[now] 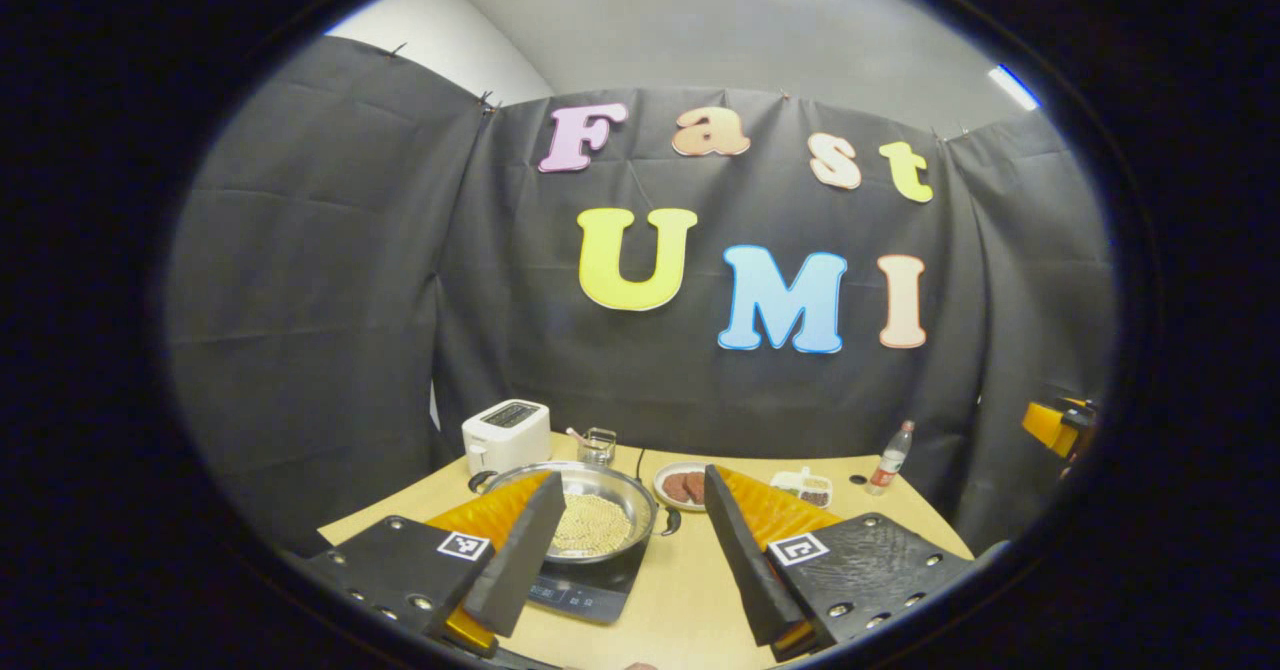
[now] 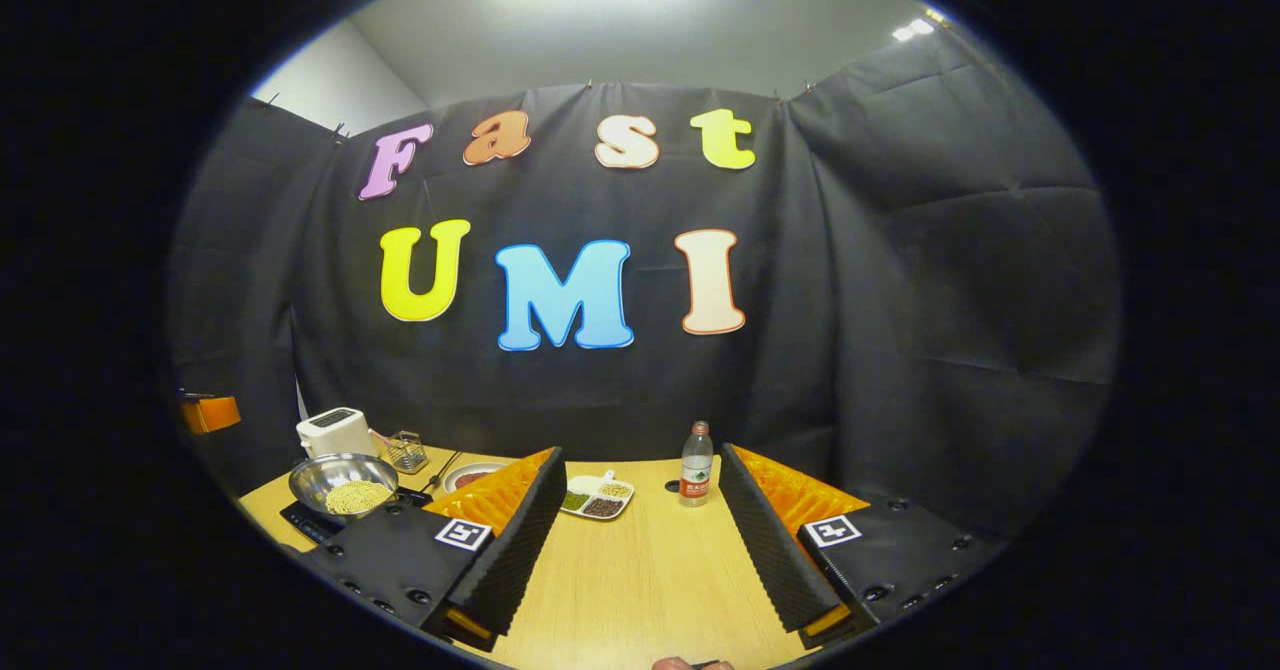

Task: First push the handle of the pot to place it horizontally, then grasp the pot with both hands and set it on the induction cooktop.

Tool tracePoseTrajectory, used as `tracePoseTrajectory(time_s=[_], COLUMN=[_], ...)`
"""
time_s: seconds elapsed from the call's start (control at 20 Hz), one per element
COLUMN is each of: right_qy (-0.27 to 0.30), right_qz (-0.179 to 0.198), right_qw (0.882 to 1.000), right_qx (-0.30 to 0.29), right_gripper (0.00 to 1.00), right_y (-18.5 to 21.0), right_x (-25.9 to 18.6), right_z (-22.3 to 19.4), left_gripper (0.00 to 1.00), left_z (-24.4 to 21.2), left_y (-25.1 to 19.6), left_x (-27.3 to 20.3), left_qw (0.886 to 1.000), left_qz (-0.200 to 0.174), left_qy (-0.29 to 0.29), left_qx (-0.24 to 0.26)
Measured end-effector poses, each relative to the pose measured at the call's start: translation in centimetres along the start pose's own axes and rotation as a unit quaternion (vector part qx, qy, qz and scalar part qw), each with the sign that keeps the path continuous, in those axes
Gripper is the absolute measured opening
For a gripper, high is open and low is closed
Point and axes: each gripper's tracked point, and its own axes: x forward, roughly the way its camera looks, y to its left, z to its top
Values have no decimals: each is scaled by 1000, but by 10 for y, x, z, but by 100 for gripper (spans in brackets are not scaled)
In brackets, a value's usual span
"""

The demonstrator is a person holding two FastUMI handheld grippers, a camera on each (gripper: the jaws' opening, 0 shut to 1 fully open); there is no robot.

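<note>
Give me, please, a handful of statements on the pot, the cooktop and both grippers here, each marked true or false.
1. The pot sits on the induction cooktop. True.
2. The pot is empty. False: pale yellow grains cover its bottom.
3. The left gripper is shut on the pot's rim. False: its jaws stand wide apart, off the pot.
4. The right gripper is open over bare table. True.
5. A white toaster stands behind the pot. True.
6. The plastic bottle lies on its side. False: it stands upright near the back of the table.
</note>
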Motion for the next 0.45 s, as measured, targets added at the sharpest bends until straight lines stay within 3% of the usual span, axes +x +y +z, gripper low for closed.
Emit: tracePoseTrajectory(time_s=[0.15,0.3,0.45], right_qy=[0,-6,1], right_qz=[-10,-16,-31], right_qw=[1000,1000,999], right_qx=[-2,-20,-28], right_gripper=[98,98,97], right_y=[-17,-22,-17], right_x=[-22,-41,-51], right_z=[-3,-3,-11], left_gripper=[78,78,78], left_z=[-1,1,-5], left_y=[-3,-7,1], left_x=[-25,-42,-45], left_qw=[1000,1000,999], left_qz=[24,23,20], left_qy=[-1,-5,0], left_qx=[6,1,27])
